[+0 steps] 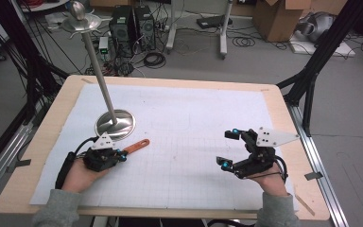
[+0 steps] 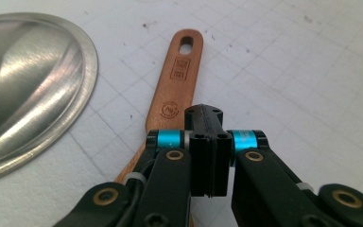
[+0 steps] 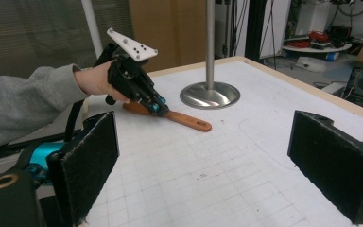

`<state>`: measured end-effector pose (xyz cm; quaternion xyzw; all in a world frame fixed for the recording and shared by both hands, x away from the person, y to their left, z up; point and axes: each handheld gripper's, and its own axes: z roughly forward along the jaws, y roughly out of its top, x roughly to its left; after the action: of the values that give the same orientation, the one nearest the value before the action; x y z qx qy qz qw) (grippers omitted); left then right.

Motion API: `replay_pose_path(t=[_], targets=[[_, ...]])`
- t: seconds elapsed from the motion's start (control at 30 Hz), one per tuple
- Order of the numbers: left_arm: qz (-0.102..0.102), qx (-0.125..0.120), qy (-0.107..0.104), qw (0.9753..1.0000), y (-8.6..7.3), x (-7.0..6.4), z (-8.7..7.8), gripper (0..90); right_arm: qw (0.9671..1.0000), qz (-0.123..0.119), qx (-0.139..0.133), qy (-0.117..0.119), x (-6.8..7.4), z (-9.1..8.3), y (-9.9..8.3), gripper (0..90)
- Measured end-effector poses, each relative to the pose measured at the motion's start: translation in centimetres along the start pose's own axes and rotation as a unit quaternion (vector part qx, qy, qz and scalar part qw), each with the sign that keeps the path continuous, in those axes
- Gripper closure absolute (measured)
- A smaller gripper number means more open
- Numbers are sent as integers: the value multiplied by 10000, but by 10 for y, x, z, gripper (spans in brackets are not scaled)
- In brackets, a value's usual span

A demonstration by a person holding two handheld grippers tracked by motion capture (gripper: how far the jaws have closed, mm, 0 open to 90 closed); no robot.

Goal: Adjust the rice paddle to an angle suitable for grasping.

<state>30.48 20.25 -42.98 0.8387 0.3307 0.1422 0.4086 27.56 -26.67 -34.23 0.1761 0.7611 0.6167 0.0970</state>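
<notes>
My left tool [image 1: 121, 154] sits low on the tabletop [image 1: 38, 156], wrist flat, jaws clenched tight over the wooden spoon handle [image 1: 137, 145] beside the metal stand base [image 1: 116, 124]. My right tool [image 1: 229, 149] hovers well apart, rolled sideways, jaws released wide.

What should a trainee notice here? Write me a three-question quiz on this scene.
1. True or false: the right tongs stand open.
2. What lies right by the shut left tongs? A: a wooden utensil handle. B: a cup. C: a cloth.
3. Fill in: the metal stand's round base sits on the person's ___ half of the table.
Key: 1 true; 2 A; 3 left.
</notes>
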Motion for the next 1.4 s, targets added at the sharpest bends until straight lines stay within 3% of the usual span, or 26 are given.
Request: replay_pose_path(t=[0.17,0.27,0.33,0.43,0.57,1.03,1.4], targets=[[166,9,-144,9998,8,0,-6,746,10000,11,-12,5,0,-1,0,84],[265,61,-256,9993,12,-1,-6,620,10000,24,-4,-5,0,-1,0,84],[495,38,-234,9985,14,-2,-6,526,10000,26,7,5,1,-1,0,84],[568,-16,-168,9982,16,-3,-7,340,10000,-4,-15,11,0,-1,0,84],[595,-114,-146,9981,18,-1,-8,192,10000,66,13,-16,-3,-1,-2,84],[567,268,-279,9976,28,14,1,196,9999,139,-1,-9,-8,0,-5,83],[456,324,-308,9980,27,20,5,196,9999,113,8,3,-7,2,-5,84]])
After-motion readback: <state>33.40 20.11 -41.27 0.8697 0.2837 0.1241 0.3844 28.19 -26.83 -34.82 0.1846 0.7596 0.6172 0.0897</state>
